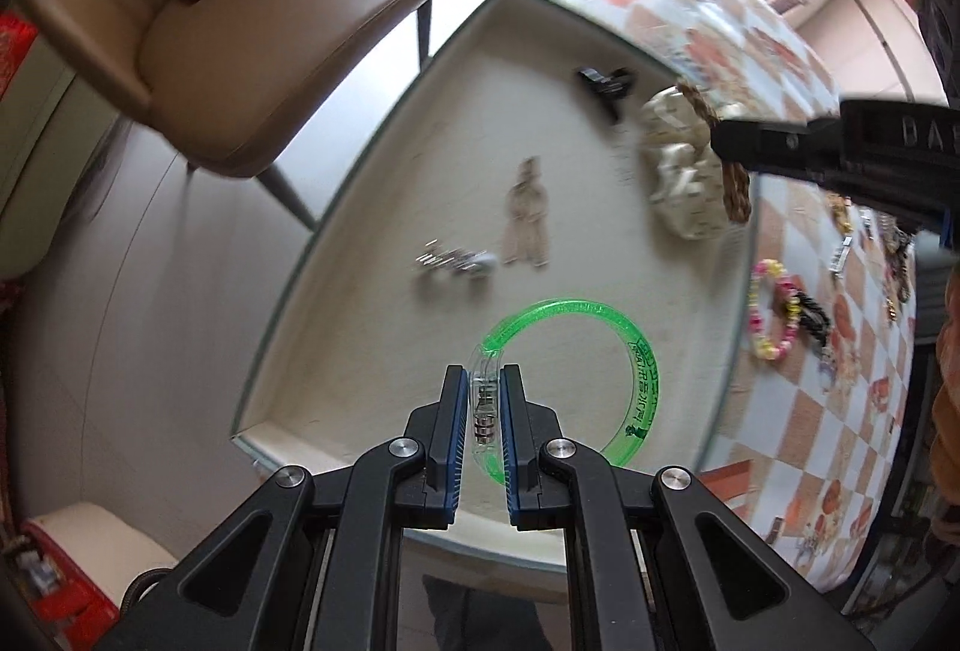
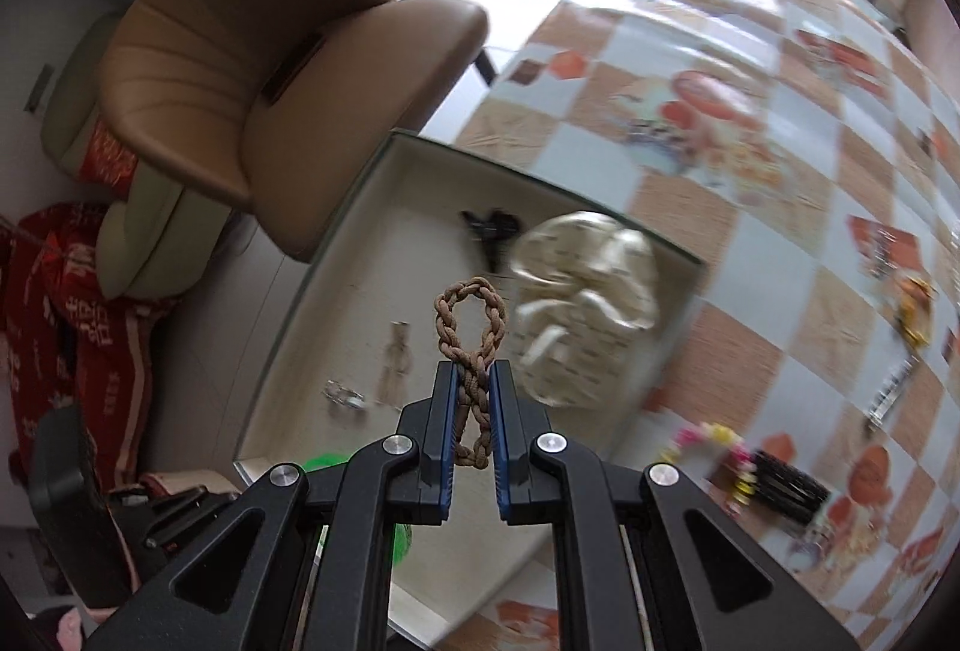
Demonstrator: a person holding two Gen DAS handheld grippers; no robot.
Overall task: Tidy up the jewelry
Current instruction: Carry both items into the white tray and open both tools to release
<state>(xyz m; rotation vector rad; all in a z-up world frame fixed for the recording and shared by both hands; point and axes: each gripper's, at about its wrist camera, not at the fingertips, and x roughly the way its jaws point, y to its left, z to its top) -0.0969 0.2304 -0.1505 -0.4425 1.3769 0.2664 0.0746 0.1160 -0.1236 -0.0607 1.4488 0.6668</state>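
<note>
Looking through the left wrist view, we see the left gripper (image 1: 485,381) with jaws nearly closed, clamped on the clear clasp section of the green bangle (image 1: 576,345) above the cream tray (image 1: 372,183). The right gripper's black finger enters at the right edge. In the right wrist view, the right gripper (image 2: 474,381) is clamped tight on a brown braided bracelet (image 2: 471,318) over the same tray, beside a cream scrunchie (image 2: 582,291).
</note>
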